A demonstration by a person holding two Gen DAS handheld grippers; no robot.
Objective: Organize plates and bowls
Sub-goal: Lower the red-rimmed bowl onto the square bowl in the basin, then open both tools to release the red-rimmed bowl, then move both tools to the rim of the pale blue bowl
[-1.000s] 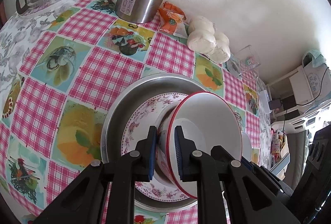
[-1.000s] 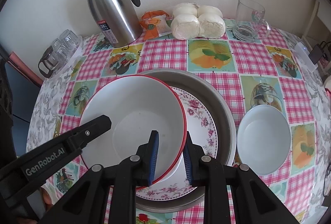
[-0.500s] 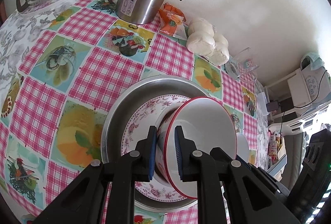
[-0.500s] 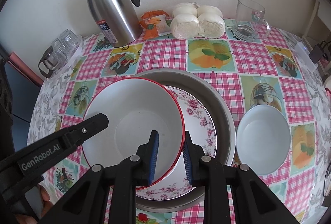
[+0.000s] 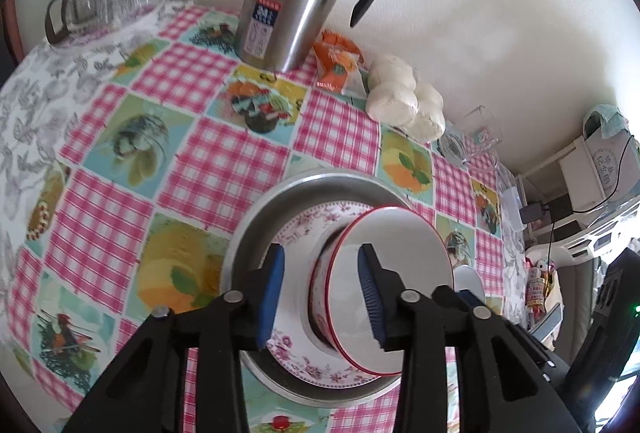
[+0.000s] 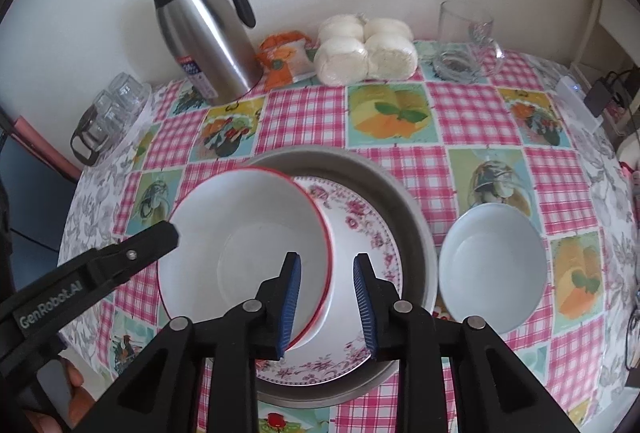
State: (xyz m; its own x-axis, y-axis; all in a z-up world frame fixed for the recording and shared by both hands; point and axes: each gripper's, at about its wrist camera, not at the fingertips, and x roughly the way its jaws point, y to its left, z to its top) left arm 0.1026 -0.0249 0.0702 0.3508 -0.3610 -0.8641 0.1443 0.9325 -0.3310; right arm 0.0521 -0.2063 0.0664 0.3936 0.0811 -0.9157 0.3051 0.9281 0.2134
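Note:
A red-rimmed white bowl [image 6: 248, 245] [image 5: 396, 273] rests on a floral plate [image 6: 360, 233] [image 5: 304, 241] inside a round metal tray [image 6: 404, 201] [image 5: 260, 217]. My left gripper [image 5: 320, 285] is open, its jaws on either side of the bowl's rim without touching it. My right gripper [image 6: 326, 297] is open too, straddling the bowl's near rim. A plain white bowl [image 6: 494, 265] sits on the tablecloth to the right of the tray.
A steel thermos jug [image 6: 204, 37], an orange snack packet [image 6: 282, 59], wrapped white buns [image 6: 364, 51] and a glass mug [image 6: 464, 41] line the back by the wall. Glass cups on a tray [image 6: 108, 117] stand at the far left. The table edge drops at right.
Both grippers have opened and let go of the red-rimmed bowl's rim. The bowl has settled lower onto the floral plate.

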